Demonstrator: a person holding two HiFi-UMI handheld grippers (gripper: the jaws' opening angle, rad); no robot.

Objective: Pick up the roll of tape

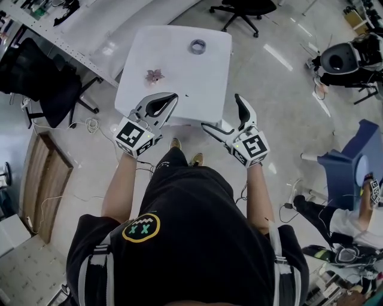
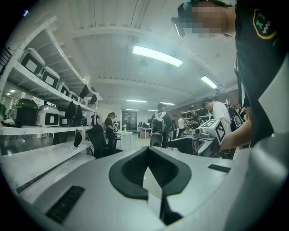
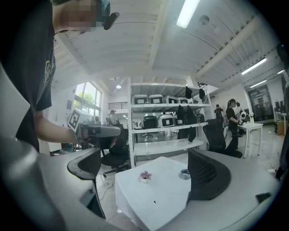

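Note:
The roll of tape point(image 1: 198, 46) is a small grey-blue ring lying flat near the far edge of the white table point(image 1: 191, 89). It also shows small in the right gripper view as the tape point(image 3: 184, 173), far beyond the jaws. My left gripper point(image 1: 170, 100) hovers over the table's near left edge, jaws shut with nothing between them; its pads point(image 2: 131, 173) meet in the left gripper view. My right gripper point(image 1: 222, 117) is open and empty off the near right edge, its fingers point(image 3: 208, 177) framing the table. Both are well short of the tape.
A small pink flower ornament point(image 1: 154, 75) stands on the table's left part, seen too as the flower point(image 3: 145, 176). Black office chairs point(image 1: 43, 77) point(image 1: 242, 8) flank the table. A long white shelf bench point(image 1: 72, 36) runs at left. A blue stool point(image 1: 352, 162) and cables lie at right.

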